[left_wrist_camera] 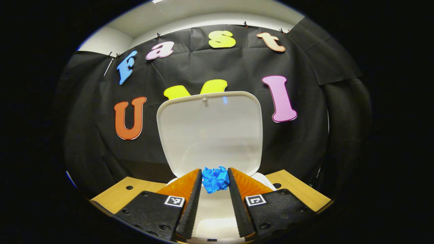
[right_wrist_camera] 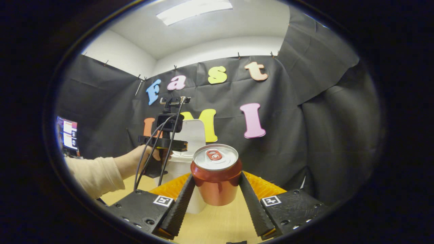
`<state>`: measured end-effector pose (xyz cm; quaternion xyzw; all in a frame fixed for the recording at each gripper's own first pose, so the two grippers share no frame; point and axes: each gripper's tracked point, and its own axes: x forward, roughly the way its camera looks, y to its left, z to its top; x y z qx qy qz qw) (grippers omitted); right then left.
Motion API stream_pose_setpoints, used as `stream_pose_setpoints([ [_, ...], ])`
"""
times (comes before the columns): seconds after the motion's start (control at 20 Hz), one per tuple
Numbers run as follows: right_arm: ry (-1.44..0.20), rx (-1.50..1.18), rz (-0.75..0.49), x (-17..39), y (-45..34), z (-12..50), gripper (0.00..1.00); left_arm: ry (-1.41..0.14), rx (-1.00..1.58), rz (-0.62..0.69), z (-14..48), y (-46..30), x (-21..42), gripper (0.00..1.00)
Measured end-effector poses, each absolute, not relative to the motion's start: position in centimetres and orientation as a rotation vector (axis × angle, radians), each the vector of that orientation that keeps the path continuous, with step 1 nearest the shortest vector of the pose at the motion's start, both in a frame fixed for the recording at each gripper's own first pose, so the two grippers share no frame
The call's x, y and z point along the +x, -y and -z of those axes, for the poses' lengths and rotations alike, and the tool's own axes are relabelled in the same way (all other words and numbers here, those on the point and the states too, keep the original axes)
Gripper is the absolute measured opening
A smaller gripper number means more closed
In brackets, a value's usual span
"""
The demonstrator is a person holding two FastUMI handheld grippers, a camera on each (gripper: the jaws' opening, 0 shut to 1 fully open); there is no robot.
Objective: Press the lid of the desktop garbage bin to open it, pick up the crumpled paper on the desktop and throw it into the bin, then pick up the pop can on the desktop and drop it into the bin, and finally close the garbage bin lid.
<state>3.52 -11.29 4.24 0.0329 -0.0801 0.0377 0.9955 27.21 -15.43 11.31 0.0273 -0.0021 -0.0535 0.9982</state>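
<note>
Low in the left gripper view, left gripper (left_wrist_camera: 215, 179) pinched blue crumpled paper (left_wrist_camera: 215, 179) before the bin's raised lid (left_wrist_camera: 210, 132); right gripper (right_wrist_camera: 217, 179) clamped the unlabelled red pop can (right_wrist_camera: 216, 176), centre frame.

The crumpled paper (left_wrist_camera: 215, 179) is bright blue. The garbage bin (right_wrist_camera: 179, 167) is white, and the inside of its raised lid (left_wrist_camera: 210, 132) is a plain off-white. The pop can (right_wrist_camera: 216, 176) has a glossy red body, a silver top and a red pull tab. The desk (left_wrist_camera: 118, 195) is pale yellow wood with small dark holes. A person's sleeve (right_wrist_camera: 93, 176) is cream. The wall cloth (right_wrist_camera: 305, 118) is black, the ceiling (right_wrist_camera: 217, 30) white.
</note>
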Motion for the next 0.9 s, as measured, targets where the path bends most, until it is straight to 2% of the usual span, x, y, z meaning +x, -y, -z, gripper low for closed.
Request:
stream_pose_setpoints([
  [0.05, 0.159, 0.066, -0.076, 3.5, 11.3, -4.2, 0.79, 0.020, 0.047, 0.106, -11.5, 15.4, 27.0, 0.72],
  [0.1, 0.159, 0.065, -0.078, 3.5, 11.2, -4.2, 0.79, 0.024, 0.035, 0.107, -11.4, 15.4, 26.7, 0.74],
  [0.15, 0.160, 0.062, -0.080, 3.4, 11.1, -4.2, 0.79, 0.017, 0.018, 0.106, -11.0, 15.3, 26.5, 0.87],
  [0.2, 0.161, 0.060, -0.081, 3.5, 11.0, -4.2, 0.79, -0.001, 0.004, 0.107, -10.5, 15.2, 26.3, 0.88],
  [0.3, 0.162, 0.057, -0.083, 3.3, 10.9, -4.3, 0.79, -0.035, -0.019, 0.088, -9.7, 14.5, 25.2, 0.96],
  [0.7, 0.142, 0.022, -0.102, 3.8, 9.0, -3.4, 0.79, 0.064, -0.009, 0.130, -11.2, 13.2, 18.7, 0.97],
  [0.9, 0.154, 0.006, -0.106, 3.8, 8.0, -3.6, 0.79, 0.073, 0.020, 0.106, -10.1, 11.2, 15.1, 0.97],
])
